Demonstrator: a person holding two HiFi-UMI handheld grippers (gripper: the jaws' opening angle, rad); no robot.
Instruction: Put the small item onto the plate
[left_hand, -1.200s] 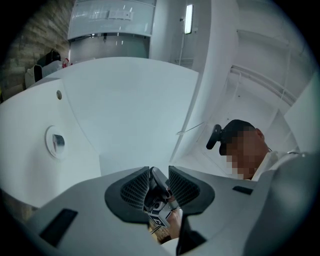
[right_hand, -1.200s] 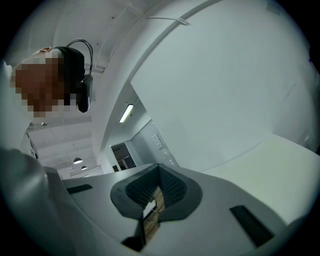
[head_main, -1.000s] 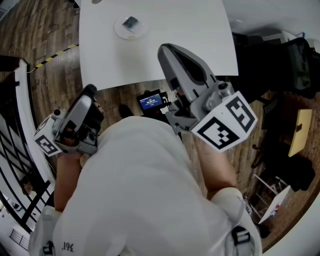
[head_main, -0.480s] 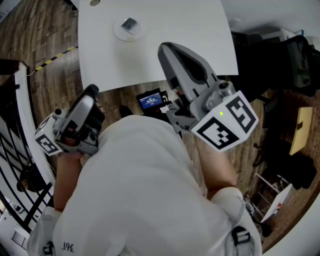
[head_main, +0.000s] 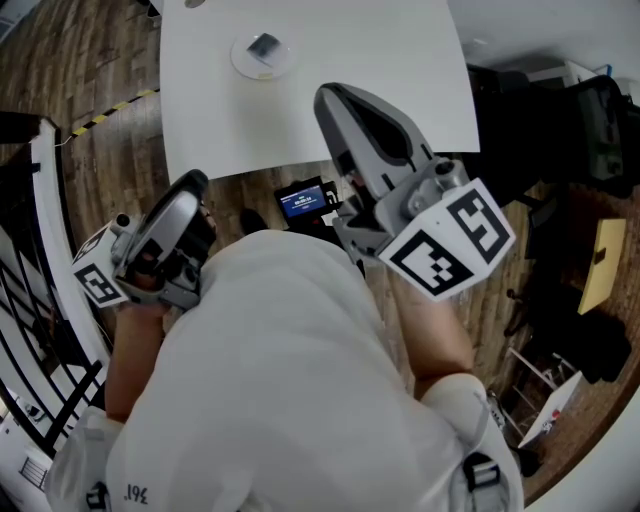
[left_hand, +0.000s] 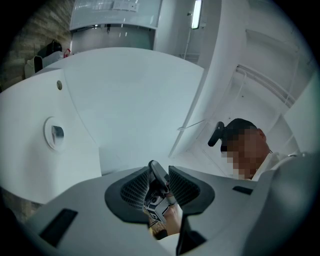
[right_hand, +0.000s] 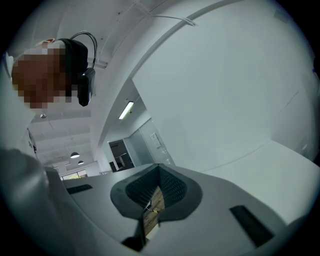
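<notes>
Head view: small item (head_main: 264, 46) sits on the plate (head_main: 243, 62), well ahead of both hand-held grippers. Left gripper view: left hand-held gripper (left_hand: 159, 172) slightly parted, empty; right gripper view: right hand-held gripper (right_hand: 159, 170) closed, empty. I judge it placed; I'd stay clear of the plate.

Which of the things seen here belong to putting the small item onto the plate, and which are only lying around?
Job: small item, lying on the plate; left gripper; right gripper.
Lying about: blue-screen device; striped floor tape; yellow board.

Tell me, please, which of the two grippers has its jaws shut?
The right gripper: its jaws meet, whereas the left gripper shows a gap between its jaws.
</notes>
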